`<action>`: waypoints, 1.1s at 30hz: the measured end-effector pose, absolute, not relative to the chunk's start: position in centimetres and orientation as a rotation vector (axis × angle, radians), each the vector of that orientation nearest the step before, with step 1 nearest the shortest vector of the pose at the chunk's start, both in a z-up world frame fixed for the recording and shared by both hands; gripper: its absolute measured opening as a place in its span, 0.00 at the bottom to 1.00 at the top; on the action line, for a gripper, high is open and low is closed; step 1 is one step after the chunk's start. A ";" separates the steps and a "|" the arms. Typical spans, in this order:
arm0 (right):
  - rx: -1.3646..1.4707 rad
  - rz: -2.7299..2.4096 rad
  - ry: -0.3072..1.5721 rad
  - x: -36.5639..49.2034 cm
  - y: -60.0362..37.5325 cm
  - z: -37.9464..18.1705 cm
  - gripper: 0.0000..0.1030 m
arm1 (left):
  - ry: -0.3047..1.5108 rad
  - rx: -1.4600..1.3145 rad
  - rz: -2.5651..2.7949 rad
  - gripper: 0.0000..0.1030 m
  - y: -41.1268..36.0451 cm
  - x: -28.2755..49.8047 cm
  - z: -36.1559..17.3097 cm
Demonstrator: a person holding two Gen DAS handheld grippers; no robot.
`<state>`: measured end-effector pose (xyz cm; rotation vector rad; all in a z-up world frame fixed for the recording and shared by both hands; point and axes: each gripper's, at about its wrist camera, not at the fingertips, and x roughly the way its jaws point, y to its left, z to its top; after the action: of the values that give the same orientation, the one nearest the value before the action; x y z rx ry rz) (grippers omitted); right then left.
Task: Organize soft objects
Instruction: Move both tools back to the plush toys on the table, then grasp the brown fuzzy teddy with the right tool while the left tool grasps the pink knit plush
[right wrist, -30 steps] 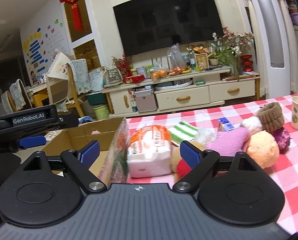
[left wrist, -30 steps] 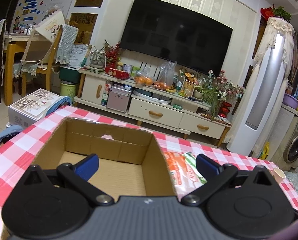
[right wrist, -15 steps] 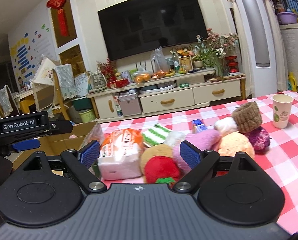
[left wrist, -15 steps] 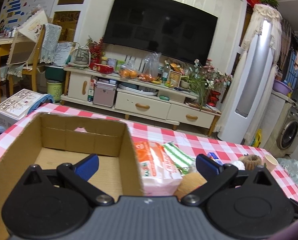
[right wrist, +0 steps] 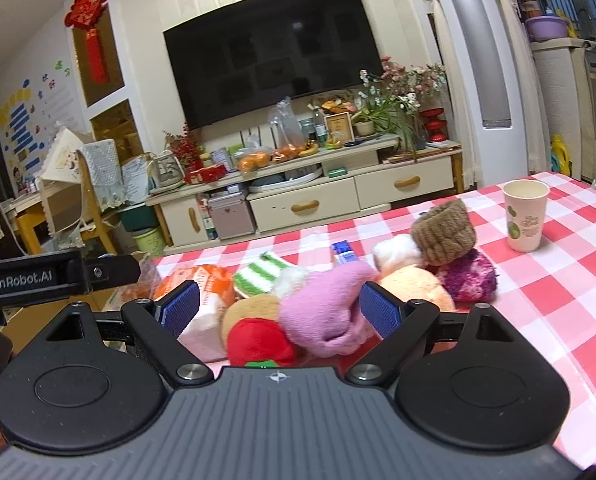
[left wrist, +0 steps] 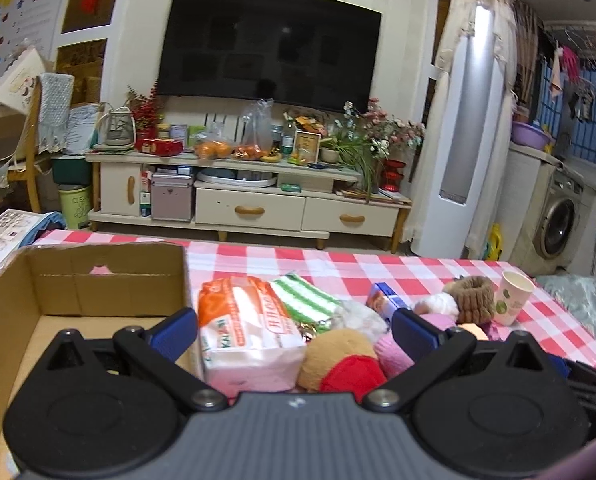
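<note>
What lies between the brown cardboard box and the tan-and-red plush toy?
In the left wrist view, an orange-and-white tissue pack lies between cardboard box and plush toy.

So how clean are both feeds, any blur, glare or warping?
Left wrist view: soft motion blur on the orange-and-white tissue pack, doorframes bowed by fisheye. Right wrist view: sharper, pink knitted plush crisp, white glare streak on the tall silver air conditioner, edges curved.

Matt brown corrugated cardboard is seen in the box (left wrist: 109,280). The tissue pack (left wrist: 245,328) is wrapped in glossy plastic film. Fuzzy knitted cloth covers the pink plush (right wrist: 322,308). The paper cup (right wrist: 525,216) looks smooth, the checked tablecloth (right wrist: 558,320) slightly glossy.
</note>
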<state>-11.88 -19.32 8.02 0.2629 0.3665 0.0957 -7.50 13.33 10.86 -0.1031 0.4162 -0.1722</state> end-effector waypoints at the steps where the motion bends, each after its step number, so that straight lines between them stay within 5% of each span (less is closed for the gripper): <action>1: 0.266 0.090 0.366 -11.9 -19.3 8.0 1.00 | 0.419 -0.097 -0.176 0.99 13.1 -7.5 10.8; 33: 0.354 -0.118 0.381 -7.2 -24.2 5.7 1.00 | 0.500 0.063 -0.313 0.99 3.3 -3.8 8.1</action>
<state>-7.18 -24.19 5.65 0.3542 0.3805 -0.1179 -3.84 3.27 8.07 0.0630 0.4996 -0.3130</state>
